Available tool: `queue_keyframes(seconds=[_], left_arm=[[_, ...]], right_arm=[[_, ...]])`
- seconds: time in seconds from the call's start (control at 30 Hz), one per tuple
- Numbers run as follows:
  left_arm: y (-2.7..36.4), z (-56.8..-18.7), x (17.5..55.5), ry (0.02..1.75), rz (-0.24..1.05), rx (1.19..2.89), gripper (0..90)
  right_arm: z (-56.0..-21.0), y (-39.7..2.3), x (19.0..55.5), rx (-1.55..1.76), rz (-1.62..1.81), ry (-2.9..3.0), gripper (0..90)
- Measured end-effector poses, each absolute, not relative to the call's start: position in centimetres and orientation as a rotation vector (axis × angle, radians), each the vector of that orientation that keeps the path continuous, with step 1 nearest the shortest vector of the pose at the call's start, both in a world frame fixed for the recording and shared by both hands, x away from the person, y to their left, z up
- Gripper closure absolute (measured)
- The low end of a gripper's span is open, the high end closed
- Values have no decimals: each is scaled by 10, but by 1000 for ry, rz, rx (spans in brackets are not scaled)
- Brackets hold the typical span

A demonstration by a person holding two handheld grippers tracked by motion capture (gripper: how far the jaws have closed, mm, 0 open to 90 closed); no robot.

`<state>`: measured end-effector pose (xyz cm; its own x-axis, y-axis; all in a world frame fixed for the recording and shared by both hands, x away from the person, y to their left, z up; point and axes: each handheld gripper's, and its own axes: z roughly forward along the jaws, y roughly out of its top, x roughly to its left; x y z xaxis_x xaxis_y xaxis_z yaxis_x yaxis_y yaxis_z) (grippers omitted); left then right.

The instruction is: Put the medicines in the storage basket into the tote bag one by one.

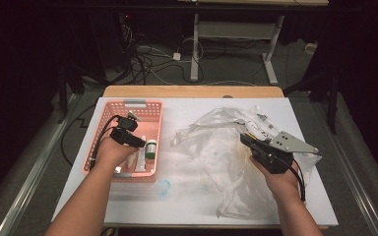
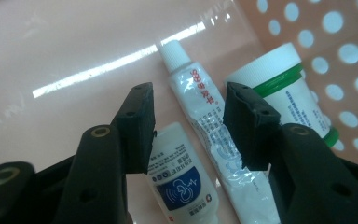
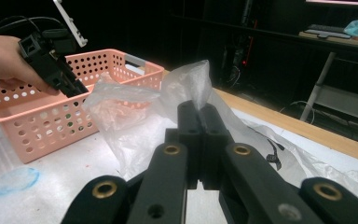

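L gripper (image 2: 189,126) jaws apart astride tube (image 2: 205,126) in basket (image 1: 153,105); R gripper (image 3: 199,123) clamps bag (image 3: 186,84) to steady it.

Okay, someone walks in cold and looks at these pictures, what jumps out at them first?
Probably the pink basket at the table's left, where the left gripper hangs with jaws apart over a white tube, beside a small white bottle and a green-banded jar. Next, the big crumpled clear plastic bag sprawled across the middle and right, a fold of it pinched in the right gripper.
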<state>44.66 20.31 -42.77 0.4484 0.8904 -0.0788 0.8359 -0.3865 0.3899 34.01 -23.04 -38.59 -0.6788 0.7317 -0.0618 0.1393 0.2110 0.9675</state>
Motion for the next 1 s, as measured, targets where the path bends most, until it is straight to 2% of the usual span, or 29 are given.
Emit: queue_keyframes(seconds=[0.2,0.3,0.5,0.7,0.9,1.0], left_arm=[[205,-427,450,1457,209,2313,514],[203,-432,457,1478,192,2311,467],[197,-439,472,1533,171,2316,470],[194,-444,480,1574,145,2354,524],[187,-447,480,1539,164,2368,674],[185,-447,480,1527,179,2365,686]], right_arm=[[-387,-229,341,797,1488,1976,900],[-387,-228,341,794,1485,1979,900],[-388,-228,341,800,1480,1980,900],[-388,-230,342,803,1480,1978,900],[-388,-230,341,803,1479,1976,900],[-388,-230,341,804,1479,1977,900]])
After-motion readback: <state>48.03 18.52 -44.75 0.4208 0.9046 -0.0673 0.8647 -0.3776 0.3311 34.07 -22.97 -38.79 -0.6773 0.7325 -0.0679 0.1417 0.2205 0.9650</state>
